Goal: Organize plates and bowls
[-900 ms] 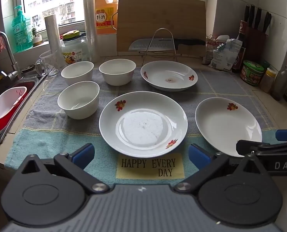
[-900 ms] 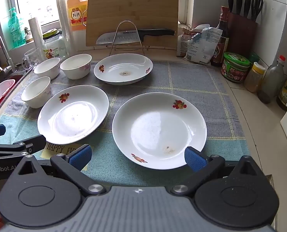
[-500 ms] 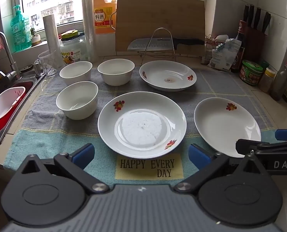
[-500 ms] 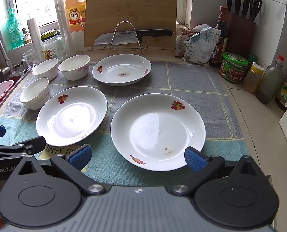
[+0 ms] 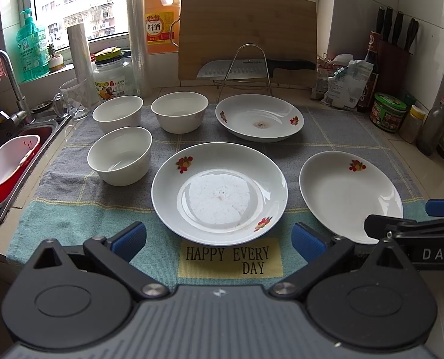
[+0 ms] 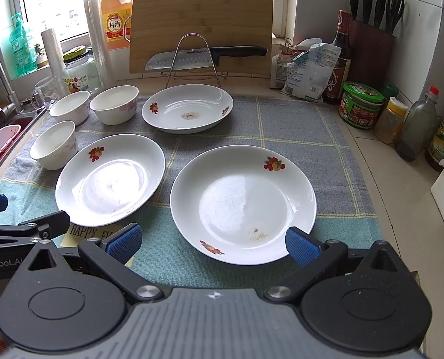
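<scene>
Left claw (image 5: 219, 237): jaws fully spread, empty, poised near the centre plate (image 5: 219, 193). Right claw (image 6: 211, 240): jaws fully spread, empty, at the right plate (image 6: 242, 203). Three bowls (image 5: 120, 160) sit left on the cloth-covered surface (image 5: 341, 131).

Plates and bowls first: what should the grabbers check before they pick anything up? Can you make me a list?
1. Left gripper open and holding nothing: ok.
2. Right gripper open and holding nothing: ok.
3. All three plates lie flat and apart on the towel, the middle plate, the right plate and the back plate: ok.
4. All three bowls upright and unstacked, the front bowl, the back left bowl and the back right bowl: ok.
5. Plates clean: not ok, the back plate and right plate show small brownish specks.
6. Bowls dry inside: cannot tell.
</scene>
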### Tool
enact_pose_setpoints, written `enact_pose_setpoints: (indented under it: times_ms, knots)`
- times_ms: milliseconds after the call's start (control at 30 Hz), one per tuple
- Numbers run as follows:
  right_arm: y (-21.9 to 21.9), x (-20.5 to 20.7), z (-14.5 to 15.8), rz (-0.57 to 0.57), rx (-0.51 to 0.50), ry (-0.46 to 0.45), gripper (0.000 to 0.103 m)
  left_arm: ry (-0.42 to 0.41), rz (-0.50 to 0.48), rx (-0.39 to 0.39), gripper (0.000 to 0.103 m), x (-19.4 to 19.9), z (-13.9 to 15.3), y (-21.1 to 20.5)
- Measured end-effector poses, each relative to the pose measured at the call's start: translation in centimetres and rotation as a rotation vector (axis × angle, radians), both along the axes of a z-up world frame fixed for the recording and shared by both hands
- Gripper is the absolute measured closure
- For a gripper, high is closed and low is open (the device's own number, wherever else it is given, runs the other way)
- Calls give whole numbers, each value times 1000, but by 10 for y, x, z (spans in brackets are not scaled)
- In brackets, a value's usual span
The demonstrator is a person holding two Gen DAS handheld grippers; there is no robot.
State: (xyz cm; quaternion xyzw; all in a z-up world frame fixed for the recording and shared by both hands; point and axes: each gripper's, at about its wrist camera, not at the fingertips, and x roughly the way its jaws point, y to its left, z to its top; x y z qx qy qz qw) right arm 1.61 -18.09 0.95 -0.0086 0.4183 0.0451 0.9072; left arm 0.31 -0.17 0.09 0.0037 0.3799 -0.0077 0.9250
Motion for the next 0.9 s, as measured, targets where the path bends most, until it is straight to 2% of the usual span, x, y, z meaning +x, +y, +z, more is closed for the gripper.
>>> enact_pose_setpoints:
  times_ms: [900]
  knots:
    - [1, -1, 3, -1, -1, -3, 0, -3, 2, 5, 1, -2, 5, 0]
